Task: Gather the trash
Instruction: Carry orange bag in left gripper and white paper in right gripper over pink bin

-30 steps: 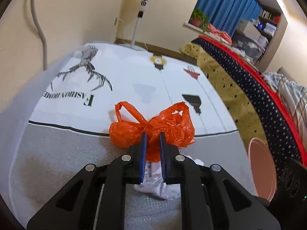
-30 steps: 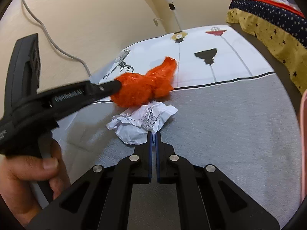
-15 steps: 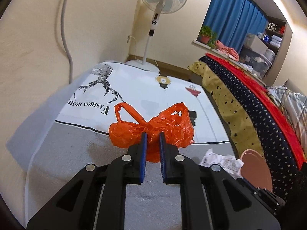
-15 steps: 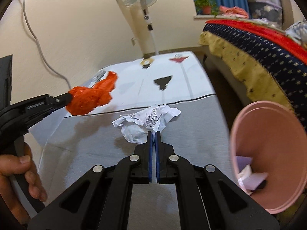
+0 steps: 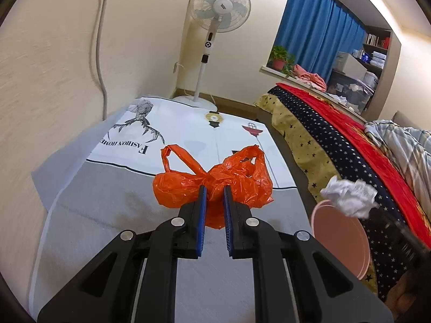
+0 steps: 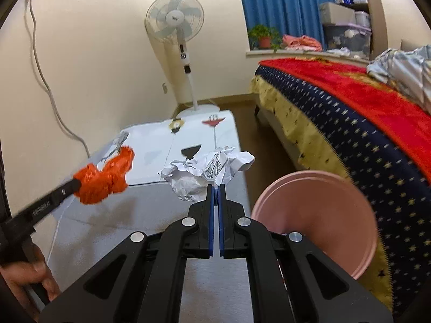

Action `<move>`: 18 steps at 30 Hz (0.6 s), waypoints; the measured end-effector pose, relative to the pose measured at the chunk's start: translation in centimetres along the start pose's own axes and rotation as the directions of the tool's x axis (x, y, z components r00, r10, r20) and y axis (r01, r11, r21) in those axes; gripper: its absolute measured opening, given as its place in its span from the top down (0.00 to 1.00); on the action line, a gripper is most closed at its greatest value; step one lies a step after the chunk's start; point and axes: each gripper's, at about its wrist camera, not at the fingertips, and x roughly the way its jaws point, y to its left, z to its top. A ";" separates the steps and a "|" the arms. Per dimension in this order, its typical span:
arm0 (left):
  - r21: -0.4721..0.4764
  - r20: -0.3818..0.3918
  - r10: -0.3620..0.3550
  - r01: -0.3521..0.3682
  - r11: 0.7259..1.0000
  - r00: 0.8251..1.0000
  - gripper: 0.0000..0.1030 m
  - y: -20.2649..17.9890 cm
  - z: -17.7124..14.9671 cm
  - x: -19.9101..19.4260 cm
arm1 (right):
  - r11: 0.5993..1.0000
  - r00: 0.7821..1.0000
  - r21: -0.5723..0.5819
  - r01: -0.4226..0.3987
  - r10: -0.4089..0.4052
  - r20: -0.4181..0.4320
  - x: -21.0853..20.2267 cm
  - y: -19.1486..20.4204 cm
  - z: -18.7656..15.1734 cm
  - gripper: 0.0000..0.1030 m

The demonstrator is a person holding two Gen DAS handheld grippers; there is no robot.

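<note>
Left claw and right claw (both clamped)

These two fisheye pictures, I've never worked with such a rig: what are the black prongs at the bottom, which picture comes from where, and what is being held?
There is no robot arm. A person holds a hand-operated claw in each hand, and a camera on each looks forward along its two blue-padded fingers.

The left view shows the left claw shut on an orange bag. The right view shows the right claw shut on a crumpled paper; the left claw and bag appear at its left edge.

Both pieces hang in the air above a grey and white printed cloth. A pink bin stands to the right, beside a bed. A fan stands behind.
</note>
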 end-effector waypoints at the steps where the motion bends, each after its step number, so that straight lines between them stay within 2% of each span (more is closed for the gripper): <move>1: -0.001 0.001 -0.002 0.002 1.000 1.000 0.88 -0.2 -0.2 -0.2 | 1.000 1.000 -0.002 0.006 -0.006 0.013 -0.7 -0.3 0.3 0.97; 7: 0.025 0.008 0.002 -0.002 1.000 1.000 0.88 -1.5 -1.4 -1.3 | 0.998 0.997 -0.022 0.055 -0.054 0.056 -2.8 -1.1 0.8 0.97; 18: 0.058 0.006 -0.026 0.026 0.998 1.000 0.88 -4.1 -3.0 -2.1 | 0.993 0.990 -0.012 0.121 -0.120 0.068 -4.2 -3.0 -0.3 0.97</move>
